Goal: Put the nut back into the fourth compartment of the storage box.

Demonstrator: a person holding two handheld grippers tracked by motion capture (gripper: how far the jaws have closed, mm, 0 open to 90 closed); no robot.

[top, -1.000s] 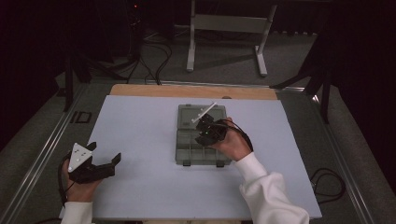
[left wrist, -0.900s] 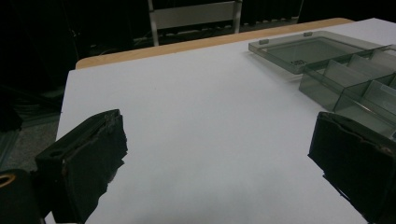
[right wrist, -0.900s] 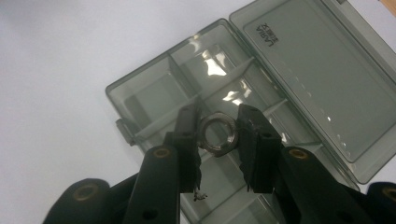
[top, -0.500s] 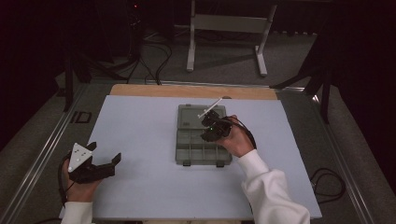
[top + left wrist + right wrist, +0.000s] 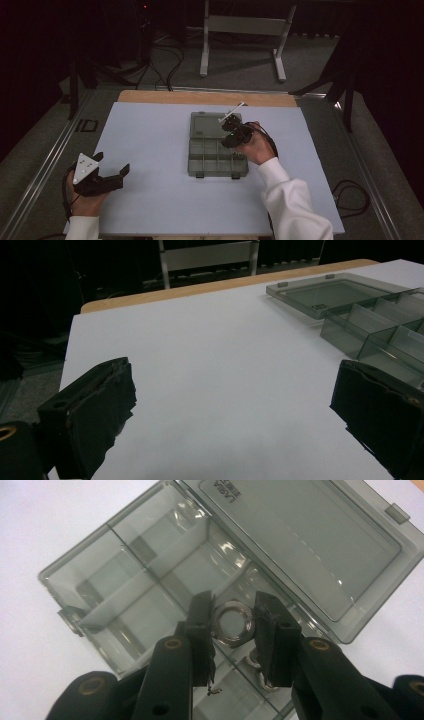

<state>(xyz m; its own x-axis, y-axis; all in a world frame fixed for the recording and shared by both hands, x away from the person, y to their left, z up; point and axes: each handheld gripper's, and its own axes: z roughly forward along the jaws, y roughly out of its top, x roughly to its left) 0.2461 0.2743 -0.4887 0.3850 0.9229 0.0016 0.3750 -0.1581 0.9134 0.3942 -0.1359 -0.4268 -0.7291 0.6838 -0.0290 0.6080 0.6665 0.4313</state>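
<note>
From the high view, the right gripper [image 5: 234, 131] hangs over the see-through gray box [image 5: 217, 159] on the white table [image 5: 150, 140], with the box right under it. The left gripper [image 5: 111, 172] rests far off to the side, its jaws wide apart and holding nothing.

In the left gripper view, the box [image 5: 380, 335] lies ahead and off to one side.

In the right gripper view, the right gripper [image 5: 234, 625] pinches a shiny round metal nut [image 5: 233, 623] with a hole in the middle. It is just above the box's [image 5: 150, 585] little compartments. The flat lid [image 5: 320, 550] lies open beyond it, and its small writing is too tiny to read.
</note>
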